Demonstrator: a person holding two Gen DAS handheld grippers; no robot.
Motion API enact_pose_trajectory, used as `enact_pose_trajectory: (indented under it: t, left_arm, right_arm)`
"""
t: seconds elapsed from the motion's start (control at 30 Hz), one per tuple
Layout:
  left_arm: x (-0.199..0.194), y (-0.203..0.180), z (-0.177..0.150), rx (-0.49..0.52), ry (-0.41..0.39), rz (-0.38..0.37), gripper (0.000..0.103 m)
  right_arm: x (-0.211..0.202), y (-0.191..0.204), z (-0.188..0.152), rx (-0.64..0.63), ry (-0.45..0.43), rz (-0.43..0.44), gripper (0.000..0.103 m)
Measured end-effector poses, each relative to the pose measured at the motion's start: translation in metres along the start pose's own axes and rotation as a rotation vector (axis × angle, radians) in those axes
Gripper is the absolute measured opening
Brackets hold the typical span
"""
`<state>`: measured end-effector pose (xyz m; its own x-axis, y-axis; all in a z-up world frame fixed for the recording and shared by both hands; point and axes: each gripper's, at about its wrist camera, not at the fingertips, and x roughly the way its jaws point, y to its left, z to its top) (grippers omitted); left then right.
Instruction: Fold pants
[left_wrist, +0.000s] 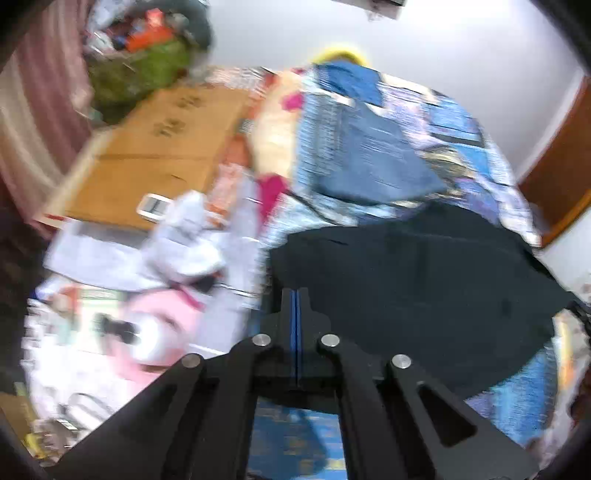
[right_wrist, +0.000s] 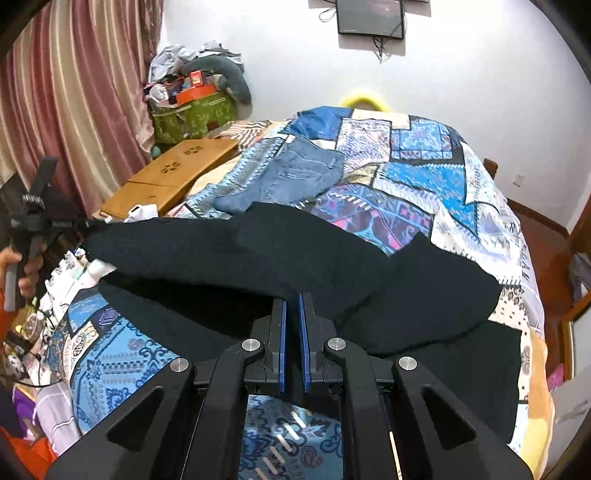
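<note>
Pants (right_wrist: 295, 258) lie mid-frame on the quilt (right_wrist: 424, 177), partly doubled over, fold unfinished; left gripper (left_wrist: 296, 295) clenched on one edge, right gripper (right_wrist: 291, 299) slightly parted, grasping nothing.

Bed (right_wrist: 424, 177) as landmark. Pants (right_wrist: 295, 251) lie across bed's near part, one end reaching off bed's left edge to left gripper (right_wrist: 79, 224), other end toward bed's right edge. Jeans (right_wrist: 291, 173) on bed, just behind pants, touching or overlapping them at mid. Right gripper (right_wrist: 291, 317) at bed's near edge, over pants. Board (right_wrist: 173, 173) sits at bed's left side, beyond left gripper. Bag (right_wrist: 192, 118) behind board, near bed's far-left corner, w/ clutter on top. Curtain (right_wrist: 74, 92) left of board & bag. Screen (right_wrist: 369, 18) on wall beyond bed's far end. Left-wrist view blurred; pants (left_wrist: 406, 280) ahead of left gripper (left_wrist: 295, 295).
</note>
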<state>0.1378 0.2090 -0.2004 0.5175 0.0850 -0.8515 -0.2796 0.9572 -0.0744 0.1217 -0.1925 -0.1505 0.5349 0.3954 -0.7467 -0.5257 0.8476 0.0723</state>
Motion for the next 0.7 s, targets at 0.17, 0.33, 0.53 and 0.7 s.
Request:
enact_pose_trajectory:
  t: [0.17,0.33,0.53,0.7]
  left_arm:
    - [0.039,0.026,-0.027,-0.067,0.137,-0.032,0.0]
    - [0.063,0.015,-0.049,-0.06,0.201,-0.038,0.0]
    - [0.04,-0.01,-0.027,0.024,0.107,0.01,0.024]
    - [0.008,-0.043,0.004,0.1,-0.028,-0.007,0.065]
  right_arm:
    - [0.015,0.003,-0.02,0.03,0.06,0.033,0.006]
    - [0.026,0.004,-0.037,0.033,0.127,0.042,0.006]
    - [0.009,-0.015,-0.02,0.102,0.118,0.103,0.015]
    - [-0.011,-0.044,-0.001,0.207,0.026,0.139,0.051]
